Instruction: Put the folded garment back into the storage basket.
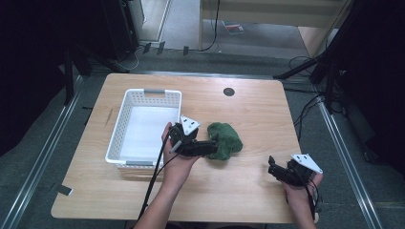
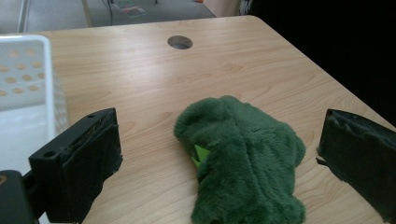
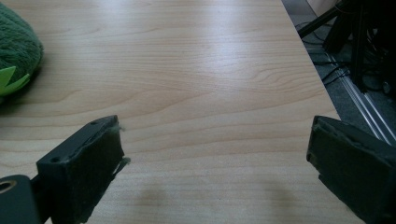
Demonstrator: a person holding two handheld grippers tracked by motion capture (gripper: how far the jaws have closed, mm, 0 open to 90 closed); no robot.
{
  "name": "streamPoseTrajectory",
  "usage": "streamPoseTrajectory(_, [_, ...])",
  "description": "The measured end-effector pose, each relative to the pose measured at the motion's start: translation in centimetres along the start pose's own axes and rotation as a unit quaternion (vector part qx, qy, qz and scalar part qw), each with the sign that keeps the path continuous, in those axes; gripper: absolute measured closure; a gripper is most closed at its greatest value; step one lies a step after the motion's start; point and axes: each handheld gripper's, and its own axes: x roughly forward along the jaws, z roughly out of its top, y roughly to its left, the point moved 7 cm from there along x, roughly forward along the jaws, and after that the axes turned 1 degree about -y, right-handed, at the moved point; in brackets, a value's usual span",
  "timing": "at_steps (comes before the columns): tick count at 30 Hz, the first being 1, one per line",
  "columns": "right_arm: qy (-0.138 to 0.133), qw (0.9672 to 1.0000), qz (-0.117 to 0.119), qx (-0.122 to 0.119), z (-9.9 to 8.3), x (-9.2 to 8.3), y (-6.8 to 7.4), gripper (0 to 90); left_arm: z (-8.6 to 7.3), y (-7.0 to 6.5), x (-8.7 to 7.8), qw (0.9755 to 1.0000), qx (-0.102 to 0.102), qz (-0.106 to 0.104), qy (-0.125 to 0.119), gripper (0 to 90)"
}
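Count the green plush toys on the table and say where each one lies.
1. The green plush toy lies on the wooden table, right of the white basket, between the open jaws of the left gripper. The basket floor looks bare.

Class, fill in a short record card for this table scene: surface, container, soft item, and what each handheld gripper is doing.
Surface: light wooden table with a round cable hole
Container: white perforated plastic basket, at the table's left
Soft item: dark green fuzzy plush toy, lying on the table just right of the basket
Left gripper: jaws open, one on each side of the plush, not closed on it
Right gripper: jaws open over bare wood, apart from the plush
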Motion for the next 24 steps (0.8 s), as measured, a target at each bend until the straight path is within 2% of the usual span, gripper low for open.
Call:
streamPoseTrajectory(6, [0.001,1.0000,0.000,0.001,0.0,0.0,0.0,4.0,-0.5,-1.6,1.5,0.9998,0.004,-0.015,0.012,0.0])
streamPoseTrajectory(12, [0.002,1.0000,0.002,0.001,0.0,0.0,0.0,4.0,-1.4,-2.5,3.0,0.9994,0.008,-0.020,0.028,0.0])
streamPoseTrajectory(17, [0.001,1.0000,0.003,0.002,0.0,0.0,0.0,3.9,-2.1,-2.7,4.2,0.9990,0.007,-0.018,0.041,0.0])
streamPoseTrajectory(24, [0.003,1.0000,0.004,0.002,0.0,0.0,0.1,3.9,-4.0,-3.3,6.7,0.9969,0.009,-0.012,0.077,0.0])
